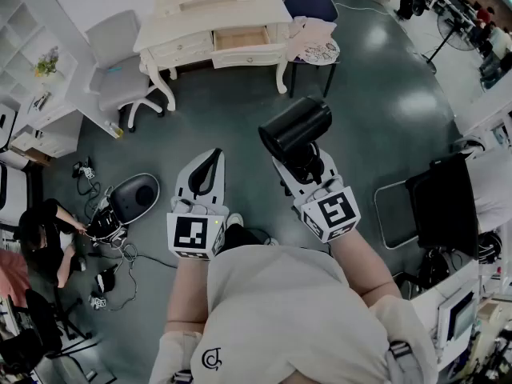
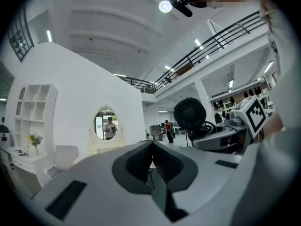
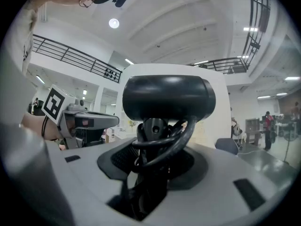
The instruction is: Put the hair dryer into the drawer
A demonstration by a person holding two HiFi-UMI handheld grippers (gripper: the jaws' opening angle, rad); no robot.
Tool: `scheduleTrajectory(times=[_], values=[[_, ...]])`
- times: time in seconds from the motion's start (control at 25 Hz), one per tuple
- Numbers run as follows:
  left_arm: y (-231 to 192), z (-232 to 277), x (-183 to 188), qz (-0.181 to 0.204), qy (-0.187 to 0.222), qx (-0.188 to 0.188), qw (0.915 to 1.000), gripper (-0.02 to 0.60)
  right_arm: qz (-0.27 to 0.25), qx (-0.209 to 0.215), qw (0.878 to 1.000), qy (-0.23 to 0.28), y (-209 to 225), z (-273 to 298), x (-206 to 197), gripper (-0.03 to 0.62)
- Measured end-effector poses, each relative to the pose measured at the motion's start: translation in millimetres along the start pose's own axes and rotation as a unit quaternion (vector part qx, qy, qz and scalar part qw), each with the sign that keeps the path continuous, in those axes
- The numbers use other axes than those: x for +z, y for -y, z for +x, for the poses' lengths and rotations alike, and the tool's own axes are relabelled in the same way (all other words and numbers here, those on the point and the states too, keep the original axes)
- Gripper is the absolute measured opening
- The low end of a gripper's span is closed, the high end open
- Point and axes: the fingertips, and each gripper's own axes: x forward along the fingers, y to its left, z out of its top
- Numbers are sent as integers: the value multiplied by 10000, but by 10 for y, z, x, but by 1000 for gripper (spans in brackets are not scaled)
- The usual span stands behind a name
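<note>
A black hair dryer [image 1: 294, 129] is gripped by its handle in my right gripper [image 1: 302, 166], its barrel standing above the jaws. In the right gripper view the hair dryer [image 3: 168, 98] fills the middle, its cord looped round the handle between the jaws. My left gripper [image 1: 206, 171] hangs beside it on the left, shut, with nothing in it; in the left gripper view its jaws meet at the tips [image 2: 152, 144]. The white dressing table [image 1: 216, 6] stands far ahead, with its middle drawer [image 1: 243, 38] pulled open.
A grey chair [image 1: 120, 66] stands left of the dressing table and a dark stool [image 1: 312, 6] with cloth on it to its right. A robot vacuum [image 1: 132, 198] and cables lie on the floor at left. A black folding chair [image 1: 432, 206] is at right. White shelves [image 1: 32, 62] line the left.
</note>
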Motion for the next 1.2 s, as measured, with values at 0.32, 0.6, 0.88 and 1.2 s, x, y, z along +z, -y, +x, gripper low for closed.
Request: scheduleTrajectory(times=[0.32, 0.6, 0.88, 1.2], values=[[19, -35, 35, -1, 178, -124, 9998, 12, 109, -35, 9999, -16, 26, -20, -39, 187], [56, 3, 34, -63, 261, -213, 9994, 12, 257, -58, 9996, -38, 71, -55, -97, 189], [-23, 189, -93, -68, 225, -202, 9995, 12, 333, -101, 9993, -145, 277, 109, -224, 189], [-588, 998, -221, -160, 197, -362, 9990, 12, 107, -117, 9994, -292, 638, 907, -277, 189]])
